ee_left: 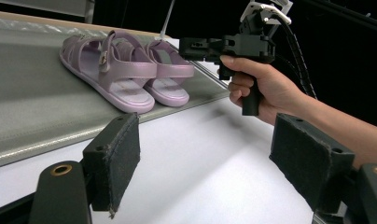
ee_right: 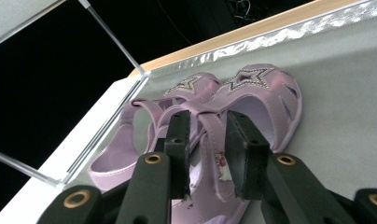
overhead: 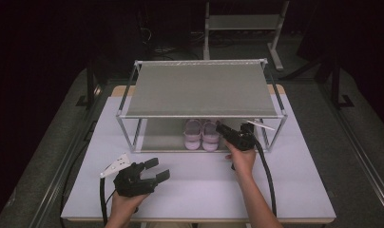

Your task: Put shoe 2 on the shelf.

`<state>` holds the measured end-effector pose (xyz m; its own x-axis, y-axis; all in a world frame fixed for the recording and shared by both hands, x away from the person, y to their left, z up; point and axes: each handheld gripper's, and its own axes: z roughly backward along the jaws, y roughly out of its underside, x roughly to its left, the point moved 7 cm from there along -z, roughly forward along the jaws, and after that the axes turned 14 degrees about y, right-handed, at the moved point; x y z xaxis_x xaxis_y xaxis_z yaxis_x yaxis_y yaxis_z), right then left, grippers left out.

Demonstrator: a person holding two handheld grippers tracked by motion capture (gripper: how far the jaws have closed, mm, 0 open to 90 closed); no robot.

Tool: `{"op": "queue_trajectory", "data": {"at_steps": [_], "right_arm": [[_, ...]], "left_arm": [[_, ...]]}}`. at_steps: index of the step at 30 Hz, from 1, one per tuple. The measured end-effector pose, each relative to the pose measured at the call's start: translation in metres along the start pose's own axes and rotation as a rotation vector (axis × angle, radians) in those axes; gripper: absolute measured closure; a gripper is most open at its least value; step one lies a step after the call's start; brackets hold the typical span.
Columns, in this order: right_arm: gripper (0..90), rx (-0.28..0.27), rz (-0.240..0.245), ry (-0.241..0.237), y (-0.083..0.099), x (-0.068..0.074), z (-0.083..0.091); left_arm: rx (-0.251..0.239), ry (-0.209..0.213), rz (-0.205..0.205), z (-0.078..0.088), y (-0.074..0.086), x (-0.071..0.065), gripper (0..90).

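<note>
A pair of small lilac sandals (overhead: pixel 202 134) stands side by side on the lower shelf (overhead: pixel 157 137) of a metal rack, toes pointing to the back. In the right gripper view the sandals (ee_right: pixel 252 93) show star trims on their toes. My right gripper (ee_right: pixel 207 140) reaches in at their heels, and a heel strap (ee_right: pixel 212 135) runs between its narrowly parted jaws with a gap beside it. The left gripper view shows that right gripper (ee_left: pixel 184 48) just right of the sandals (ee_left: pixel 130 74). My left gripper (overhead: pixel 157 168) rests low over the white table, open and holding nothing.
The rack's grey top shelf (overhead: pixel 199 88) overhangs the lower one, with thin metal posts at its corners. The white table (overhead: pixel 204 204) stretches in front of the rack. A cable trails from each gripper toward the near edge. A dark floor surrounds the table.
</note>
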<state>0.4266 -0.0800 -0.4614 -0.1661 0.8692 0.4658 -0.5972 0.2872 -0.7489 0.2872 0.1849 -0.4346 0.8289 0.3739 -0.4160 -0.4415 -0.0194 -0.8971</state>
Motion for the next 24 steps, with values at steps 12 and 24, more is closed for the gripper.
{"op": "queue_trajectory", "data": {"at_steps": [12, 24], "right_arm": [[67.9, 0.003, 0.012, 0.004, 0.000, 0.003, 0.012], [61.8, 0.008, -0.009, 0.002, 0.009, -0.012, 0.024]], "left_arm": [[-0.002, 0.000, -0.001, 0.000, 0.000, -0.001, 23.8], [0.006, 0.000, -0.006, -0.001, 0.000, -0.002, 23.8]]}}
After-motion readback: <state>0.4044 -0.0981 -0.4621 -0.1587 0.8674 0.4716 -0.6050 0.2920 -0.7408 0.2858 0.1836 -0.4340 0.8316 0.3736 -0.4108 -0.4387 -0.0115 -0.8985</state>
